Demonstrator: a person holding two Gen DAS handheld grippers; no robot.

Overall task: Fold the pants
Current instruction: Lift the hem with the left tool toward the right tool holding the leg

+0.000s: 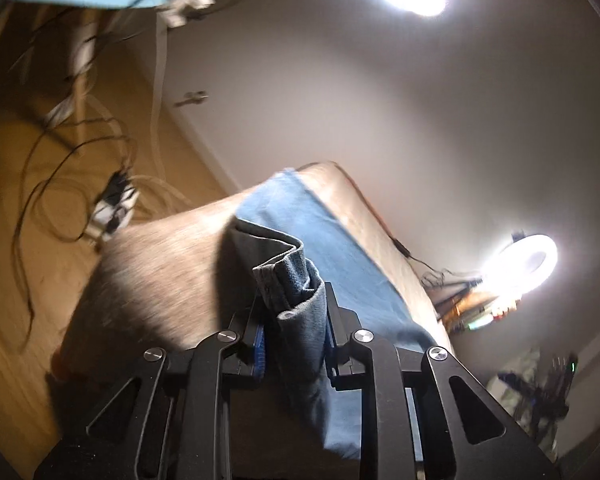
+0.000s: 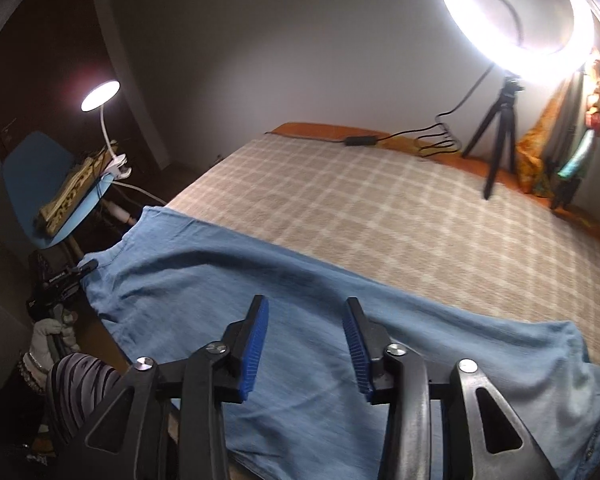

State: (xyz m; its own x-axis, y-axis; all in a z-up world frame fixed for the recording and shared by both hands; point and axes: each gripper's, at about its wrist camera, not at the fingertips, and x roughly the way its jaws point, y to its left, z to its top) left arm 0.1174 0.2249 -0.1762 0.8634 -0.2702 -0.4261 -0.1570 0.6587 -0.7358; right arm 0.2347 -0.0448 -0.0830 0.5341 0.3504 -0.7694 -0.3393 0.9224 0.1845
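Blue denim pants [image 2: 260,288] lie spread along the near edge of the bed with the checked blanket [image 2: 380,208]. My right gripper [image 2: 306,320] is open and empty, hovering just above the middle of the pants. My left gripper [image 1: 296,304] is shut on a bunched hem of the pants [image 1: 296,280] and holds it lifted; the rest of the pants [image 1: 340,248] runs away over the bed. In the right wrist view the left gripper [image 2: 88,267] shows small at the pants' far left end, held by a gloved hand [image 2: 48,340].
A ring light on a black tripod [image 2: 500,136] stands on the bed's far right, with its cable and adapter [image 2: 360,140] along the far edge. A blue chair [image 2: 40,184] with a clip lamp [image 2: 100,96] stands left of the bed. Cables and a power strip [image 1: 116,204] lie on the floor.
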